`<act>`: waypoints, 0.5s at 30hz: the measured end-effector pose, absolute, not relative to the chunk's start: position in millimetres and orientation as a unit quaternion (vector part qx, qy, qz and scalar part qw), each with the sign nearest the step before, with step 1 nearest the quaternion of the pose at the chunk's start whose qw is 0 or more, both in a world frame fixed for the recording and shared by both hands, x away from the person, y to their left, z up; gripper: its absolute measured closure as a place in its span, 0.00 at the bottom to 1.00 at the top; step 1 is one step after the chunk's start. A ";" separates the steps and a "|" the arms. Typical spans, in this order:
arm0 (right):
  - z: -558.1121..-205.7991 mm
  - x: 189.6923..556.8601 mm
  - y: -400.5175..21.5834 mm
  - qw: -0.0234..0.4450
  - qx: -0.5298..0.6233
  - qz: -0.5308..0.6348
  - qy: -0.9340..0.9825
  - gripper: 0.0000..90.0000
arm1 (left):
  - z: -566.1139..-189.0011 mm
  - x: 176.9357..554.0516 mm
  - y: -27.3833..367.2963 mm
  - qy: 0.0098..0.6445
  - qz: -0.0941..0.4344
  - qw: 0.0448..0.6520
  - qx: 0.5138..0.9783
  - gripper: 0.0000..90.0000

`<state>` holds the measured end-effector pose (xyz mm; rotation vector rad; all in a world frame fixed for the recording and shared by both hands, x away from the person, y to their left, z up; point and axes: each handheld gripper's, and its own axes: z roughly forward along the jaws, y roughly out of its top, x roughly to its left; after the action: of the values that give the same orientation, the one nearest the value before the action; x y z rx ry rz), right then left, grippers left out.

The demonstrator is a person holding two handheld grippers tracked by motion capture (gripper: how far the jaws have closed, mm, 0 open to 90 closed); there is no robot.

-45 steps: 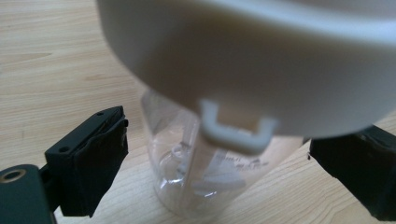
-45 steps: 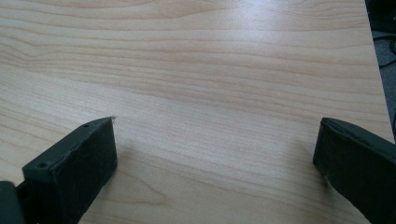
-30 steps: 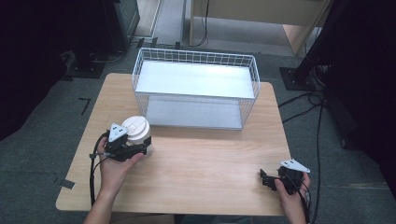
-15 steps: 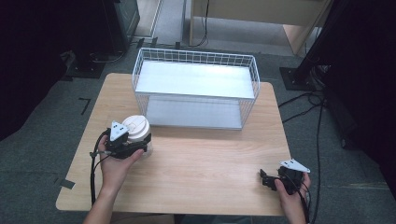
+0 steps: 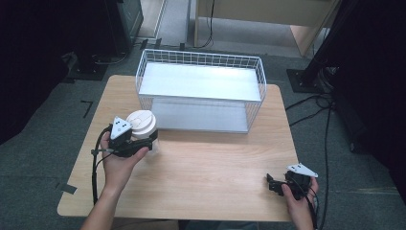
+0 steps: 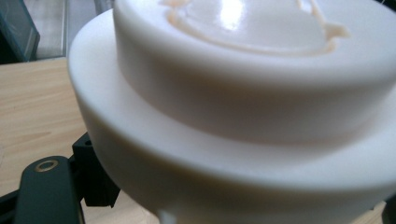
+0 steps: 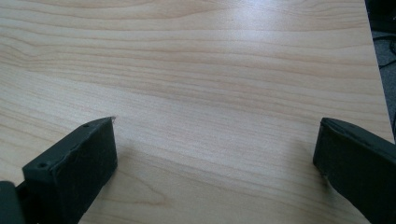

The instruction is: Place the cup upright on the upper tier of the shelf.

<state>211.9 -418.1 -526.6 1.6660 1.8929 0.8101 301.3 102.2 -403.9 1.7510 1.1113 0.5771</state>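
Note:
A paper cup with a white lid [image 5: 141, 121] is at the table's left side, just in front of the wire basket's left corner. My left gripper [image 5: 143, 140] is shut on the cup's body below the lid; its jaws have just been closing on it. In the left gripper view the lid [image 6: 233, 116] looms very close, with one black finger [image 6: 46, 191] beside it at the lower left. My right gripper [image 5: 274, 185] lies low near the table's front right edge. Its jaws stand wide apart [image 7: 215, 154] over bare wood, with nothing between them.
A white wire basket [image 5: 201, 58] with a flat white floor stands at the back middle of the wooden table [image 5: 206, 163]. Cables run over the grey floor at the right. Dark equipment stands behind the table at the left.
My left hand has closed in on the cup and risen a little with it, towards the basket. The right gripper has stayed where it was.

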 end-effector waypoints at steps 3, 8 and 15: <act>-526.7 211.9 -418.3 0.245 0.609 0.297 0.694 0.00 | -397.6 302.6 99.1 0.450 0.240 0.482 0.713 0.17; -526.7 211.9 -418.2 0.244 0.609 0.297 0.693 0.00 | -385.7 304.1 91.4 0.433 0.255 0.495 0.709 0.17; -526.8 211.3 -418.3 0.244 0.605 0.299 0.697 0.00 | -371.4 301.5 81.5 0.395 0.289 0.523 0.697 0.17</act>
<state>211.3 -418.3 -526.8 1.6516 1.9021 0.8164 301.5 81.5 -371.4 1.6696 0.9456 0.6923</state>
